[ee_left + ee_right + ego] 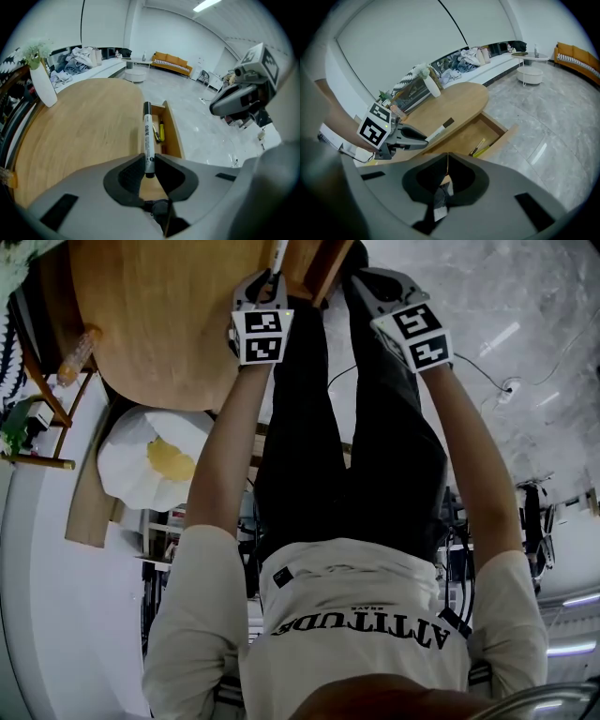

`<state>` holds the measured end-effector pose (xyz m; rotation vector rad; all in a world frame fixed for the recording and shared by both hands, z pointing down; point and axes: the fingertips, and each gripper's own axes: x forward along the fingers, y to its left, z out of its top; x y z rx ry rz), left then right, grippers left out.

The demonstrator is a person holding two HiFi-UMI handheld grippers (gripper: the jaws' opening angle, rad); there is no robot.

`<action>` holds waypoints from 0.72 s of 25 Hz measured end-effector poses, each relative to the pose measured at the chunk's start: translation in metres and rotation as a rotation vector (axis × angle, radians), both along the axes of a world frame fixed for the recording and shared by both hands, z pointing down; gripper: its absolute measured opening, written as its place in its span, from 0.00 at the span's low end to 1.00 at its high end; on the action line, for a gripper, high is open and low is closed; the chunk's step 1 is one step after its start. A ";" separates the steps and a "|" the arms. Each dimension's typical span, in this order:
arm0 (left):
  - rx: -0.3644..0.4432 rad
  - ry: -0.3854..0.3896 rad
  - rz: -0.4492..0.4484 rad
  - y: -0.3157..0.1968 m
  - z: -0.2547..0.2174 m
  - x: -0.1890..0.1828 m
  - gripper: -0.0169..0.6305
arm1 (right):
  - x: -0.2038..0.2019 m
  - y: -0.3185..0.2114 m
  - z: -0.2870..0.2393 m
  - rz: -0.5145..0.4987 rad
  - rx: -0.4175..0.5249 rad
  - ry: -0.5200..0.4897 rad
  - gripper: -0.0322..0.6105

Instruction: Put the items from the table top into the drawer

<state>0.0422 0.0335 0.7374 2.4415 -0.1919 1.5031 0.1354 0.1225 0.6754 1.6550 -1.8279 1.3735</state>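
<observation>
Grey moulded plastic with dark ribbed pads makes up the left tool [149,161], whose jaws are pinched on the butt end of a marker [148,136]. The marker is a slim round stick with a white printed barrel and a black cap. Left of the drawer [172,131] spreads the desk [84,136], an oval top of pale, smooth, matte wood grain. A tall white vase [43,84] holding a pale sprig stands near the desk's far left rim, well apart from the drawer. The drawer itself is a shallow open box of the same pale wood, pulled out from the desk's edge, with yellow pens [161,131] lying on its bottom. Beyond the drawer stretches a glossy grey stone floor [201,136], a low round white side table [136,75] and an orange sofa [172,63] against a white wall under strip lights. Right of the drawer, the right tool [447,157] has its jaws closed flat together with nothing between them. It hangs over the floor near the drawer's open front.

The marker's long axis runs straight out along the left tool's jaws. Its black cap leads and slopes downward over the desk's edge, just beside the drawer's left wall and roughly parallel to it.
</observation>
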 end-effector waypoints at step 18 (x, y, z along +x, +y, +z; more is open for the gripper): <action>0.005 -0.158 0.027 0.029 0.047 0.014 0.15 | 0.027 0.029 0.016 0.041 -0.024 -0.020 0.08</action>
